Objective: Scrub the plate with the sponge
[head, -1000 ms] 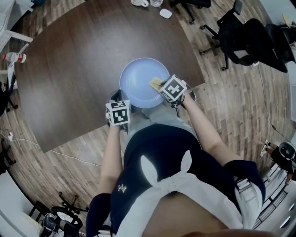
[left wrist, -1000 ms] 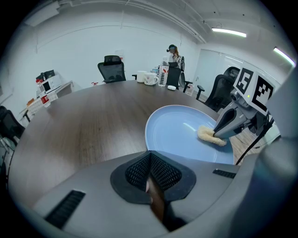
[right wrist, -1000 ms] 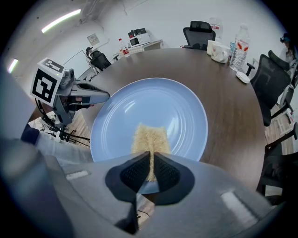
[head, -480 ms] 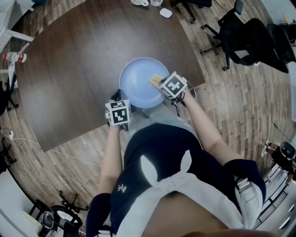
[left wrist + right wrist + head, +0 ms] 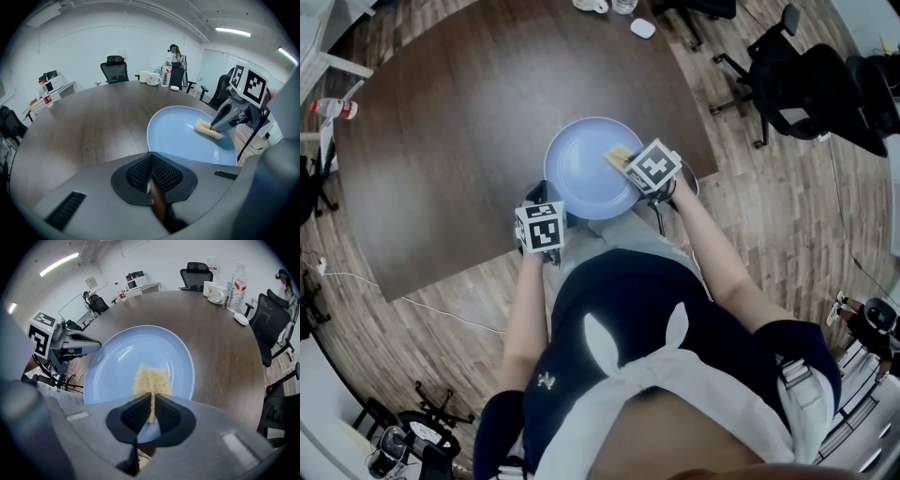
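**Near to far.** The left gripper [image 5: 152,180] is resting with its jaws pressed together on nothing, just beside the near rim of the blue plate [image 5: 117,364]. The right gripper [image 5: 151,414] is clamping the yellow sponge [image 5: 151,379], which is lying flat on the plate's right-hand part. The plate is sitting at the near edge of the brown table [image 5: 220,348]. Mugs [image 5: 215,291] and a bottle [image 5: 236,287] are standing at the table's far edge.

Glossy smooth plate [image 5: 117,366], coarse fibrous sponge [image 5: 151,380], matt wood-grain table [image 5: 450,141].
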The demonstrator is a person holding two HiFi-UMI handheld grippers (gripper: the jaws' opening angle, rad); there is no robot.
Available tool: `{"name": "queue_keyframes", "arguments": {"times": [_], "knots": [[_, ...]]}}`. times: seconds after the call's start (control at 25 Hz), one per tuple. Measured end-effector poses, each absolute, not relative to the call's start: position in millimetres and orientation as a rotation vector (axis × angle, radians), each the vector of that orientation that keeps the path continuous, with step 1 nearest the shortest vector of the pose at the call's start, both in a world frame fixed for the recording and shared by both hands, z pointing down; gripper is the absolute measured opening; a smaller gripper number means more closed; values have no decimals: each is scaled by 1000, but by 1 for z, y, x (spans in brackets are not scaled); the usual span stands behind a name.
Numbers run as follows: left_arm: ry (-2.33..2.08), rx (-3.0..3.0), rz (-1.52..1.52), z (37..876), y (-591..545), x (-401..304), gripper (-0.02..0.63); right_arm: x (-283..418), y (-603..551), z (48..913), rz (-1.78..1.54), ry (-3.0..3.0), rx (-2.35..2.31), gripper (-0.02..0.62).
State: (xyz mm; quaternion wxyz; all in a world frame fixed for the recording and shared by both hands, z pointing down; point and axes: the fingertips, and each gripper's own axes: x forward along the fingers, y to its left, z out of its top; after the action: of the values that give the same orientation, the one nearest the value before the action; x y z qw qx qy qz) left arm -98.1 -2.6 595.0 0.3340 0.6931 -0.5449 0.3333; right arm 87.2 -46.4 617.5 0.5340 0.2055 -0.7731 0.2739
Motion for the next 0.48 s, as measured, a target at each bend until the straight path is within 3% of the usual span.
{"name": "queue_keyframes", "arguments": {"times": [0.48], "knots": [[-1445, 1801, 874, 600, -3, -101, 5, 83, -64, 617, 667, -1815, 512, 23]]}}
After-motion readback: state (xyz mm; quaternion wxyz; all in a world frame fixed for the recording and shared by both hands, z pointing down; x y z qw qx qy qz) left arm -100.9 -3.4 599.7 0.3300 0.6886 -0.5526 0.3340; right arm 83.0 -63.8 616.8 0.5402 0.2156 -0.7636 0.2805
